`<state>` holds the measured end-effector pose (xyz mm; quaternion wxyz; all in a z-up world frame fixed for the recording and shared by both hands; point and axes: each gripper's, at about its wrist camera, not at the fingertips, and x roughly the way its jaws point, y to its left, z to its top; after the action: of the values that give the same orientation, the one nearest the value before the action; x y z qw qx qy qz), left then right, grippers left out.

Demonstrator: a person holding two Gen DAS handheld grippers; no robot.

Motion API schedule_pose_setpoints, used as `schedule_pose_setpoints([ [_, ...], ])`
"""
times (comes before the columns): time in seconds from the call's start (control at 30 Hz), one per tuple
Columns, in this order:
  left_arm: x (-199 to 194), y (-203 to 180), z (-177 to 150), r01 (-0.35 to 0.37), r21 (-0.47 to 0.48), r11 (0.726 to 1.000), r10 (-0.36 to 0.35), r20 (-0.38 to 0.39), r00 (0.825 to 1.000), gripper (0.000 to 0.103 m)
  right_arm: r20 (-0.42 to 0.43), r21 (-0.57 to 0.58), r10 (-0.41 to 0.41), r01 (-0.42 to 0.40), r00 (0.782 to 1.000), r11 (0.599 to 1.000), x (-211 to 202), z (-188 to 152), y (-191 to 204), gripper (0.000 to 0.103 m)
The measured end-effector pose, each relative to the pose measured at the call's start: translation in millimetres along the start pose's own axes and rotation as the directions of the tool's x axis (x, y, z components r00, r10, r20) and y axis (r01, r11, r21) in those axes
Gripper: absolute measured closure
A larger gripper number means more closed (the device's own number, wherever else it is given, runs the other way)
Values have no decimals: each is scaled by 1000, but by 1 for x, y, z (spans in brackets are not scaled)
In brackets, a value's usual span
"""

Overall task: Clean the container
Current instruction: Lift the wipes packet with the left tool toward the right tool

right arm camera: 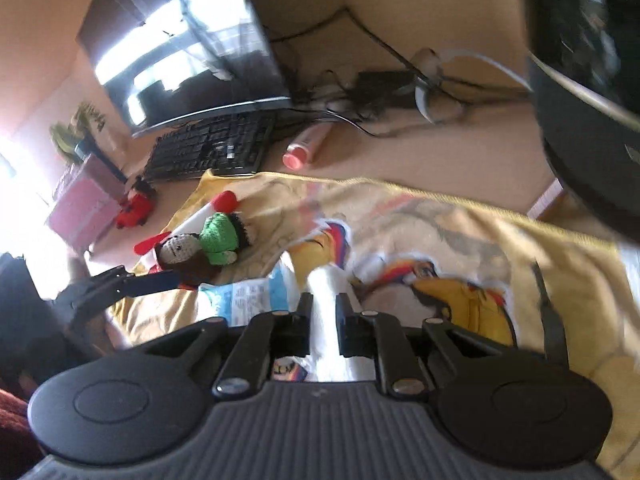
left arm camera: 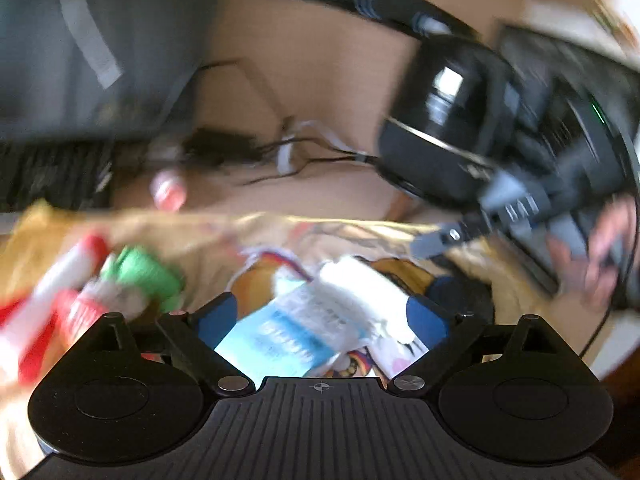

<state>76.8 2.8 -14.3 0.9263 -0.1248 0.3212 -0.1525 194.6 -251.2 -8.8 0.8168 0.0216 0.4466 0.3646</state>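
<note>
A white and blue wipes packet (left arm camera: 280, 332) lies on a yellow printed cloth (left arm camera: 200, 236) and shows between my left gripper's (left arm camera: 320, 320) blue pads, which stand wide apart. A white wipe (left arm camera: 360, 292) lies across it. My right gripper (right arm camera: 323, 308) is shut on the white wipe (right arm camera: 326, 284) just above the packet (right arm camera: 256, 292). The right gripper also shows in the left wrist view (left arm camera: 436, 240), and the left one in the right wrist view (right arm camera: 132, 280). I cannot tell which item is the container. The left view is blurred.
A crocheted doll in green (right arm camera: 200, 244) and a red and white tube (right arm camera: 216, 204) lie on the cloth. A black keyboard (right arm camera: 208, 148), a monitor (right arm camera: 188, 52), cables (right arm camera: 360, 96), a pink-capped bottle (right arm camera: 304, 148) and a large black device (right arm camera: 584, 80) stand on the desk.
</note>
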Motion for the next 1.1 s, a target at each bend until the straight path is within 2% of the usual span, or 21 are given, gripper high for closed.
schedule_pose_setpoints([
  [0.03,2,13,2,21,-95,995,-24,-29,999,6,-3,-32,10,-10,1000,999,6,4,8,58],
  [0.07,7,24,2,45,-178,983,-56,-55,997,6,-1,-58,30,-30,1000,998,16,9,15,51],
  [0.13,19,45,1,82,-335,939,-122,-100,987,6,-16,-106,56,-57,998,993,39,20,27,50],
  [0.2,33,58,1,72,-414,908,-142,-140,980,5,-52,-133,37,-44,998,990,67,32,33,51],
  [0.23,36,60,1,54,-413,909,-128,-154,980,5,-91,-142,37,-50,995,989,85,39,33,56],
  [0.3,39,61,1,34,-398,917,-109,-166,980,5,-167,-133,25,-47,986,990,113,46,30,57],
  [0.37,38,62,-1,43,-375,926,-107,-153,982,4,-224,-124,38,-67,974,990,128,48,25,92],
  [0.4,38,63,-2,52,-364,930,-111,-144,983,4,-240,-120,47,-78,970,990,131,47,24,99],
  [0.43,38,64,-3,61,-352,934,-115,-135,984,4,-253,-117,57,-89,966,989,134,47,22,99],
  [0.53,37,66,-6,88,-316,945,-128,-108,986,4,-202,-127,146,-174,968,977,108,53,29,99],
  [0.67,49,70,-2,160,-278,947,-187,-71,980,3,-171,-249,190,-230,967,941,78,58,47,99],
  [0.77,58,72,1,268,-264,927,-283,-17,959,3,-164,-316,210,-253,964,914,66,55,56,99],
  [0.9,52,61,5,373,-189,908,-373,40,927,3,-156,-304,236,-274,959,913,54,55,52,99],
  [1.03,34,43,4,372,-112,921,-365,75,928,5,-136,-285,230,-260,964,922,47,61,40,99],
  [1.1,24,26,2,303,-33,952,-300,80,951,14,-133,-268,219,-248,967,931,49,63,35,99],
])
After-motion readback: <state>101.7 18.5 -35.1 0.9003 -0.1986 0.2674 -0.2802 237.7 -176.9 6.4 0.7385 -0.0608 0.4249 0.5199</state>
